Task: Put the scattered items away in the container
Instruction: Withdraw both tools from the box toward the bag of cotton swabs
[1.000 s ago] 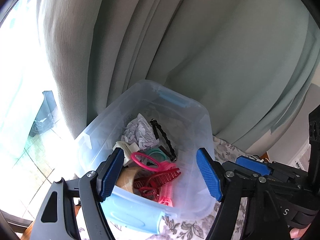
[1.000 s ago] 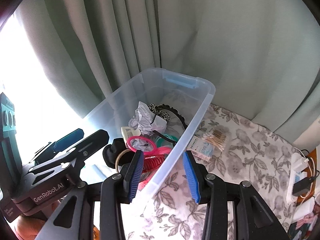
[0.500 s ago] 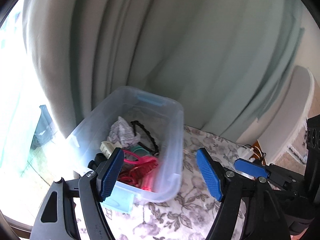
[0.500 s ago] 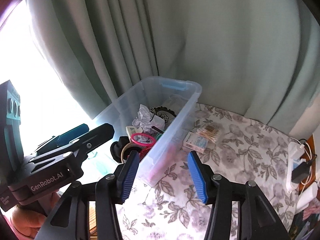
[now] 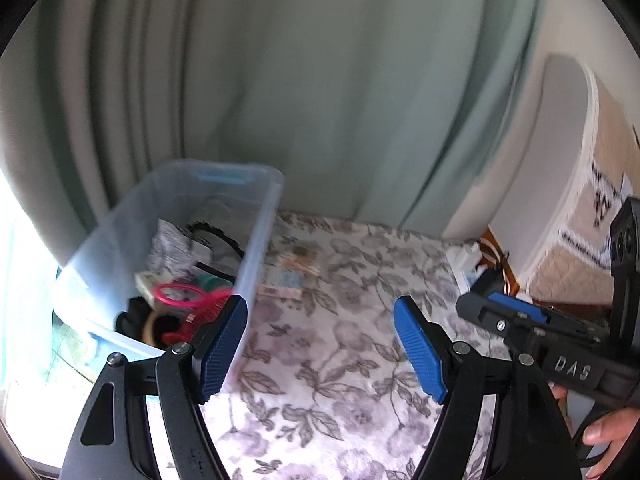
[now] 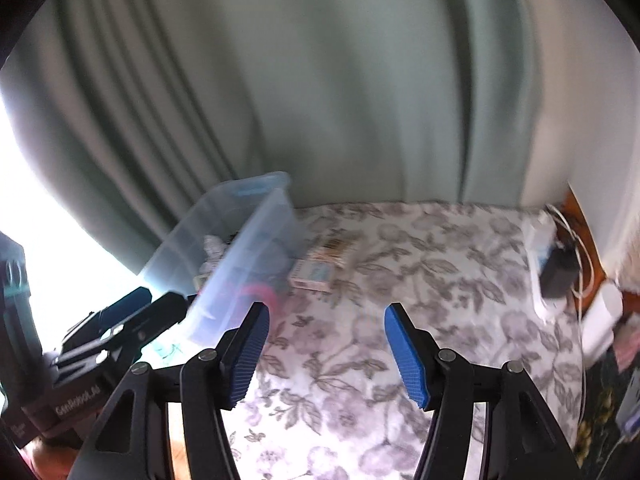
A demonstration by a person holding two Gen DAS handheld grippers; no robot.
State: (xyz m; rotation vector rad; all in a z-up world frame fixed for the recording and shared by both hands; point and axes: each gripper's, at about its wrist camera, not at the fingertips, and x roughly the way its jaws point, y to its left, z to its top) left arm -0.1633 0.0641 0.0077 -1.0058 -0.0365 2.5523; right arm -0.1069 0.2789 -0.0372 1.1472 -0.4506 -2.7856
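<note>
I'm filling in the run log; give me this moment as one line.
left tongs: open, empty | right tongs: opening, empty | bin: part-filled | small box, cotton swabs: outside bin, on floral cloth

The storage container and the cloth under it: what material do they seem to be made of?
The container looks like translucent, smooth plastic: the items inside show through its wall. The cloth seems a soft matte fabric, possibly fleece, printed with grey flowers; the blur leaves its weave unclear.
</note>
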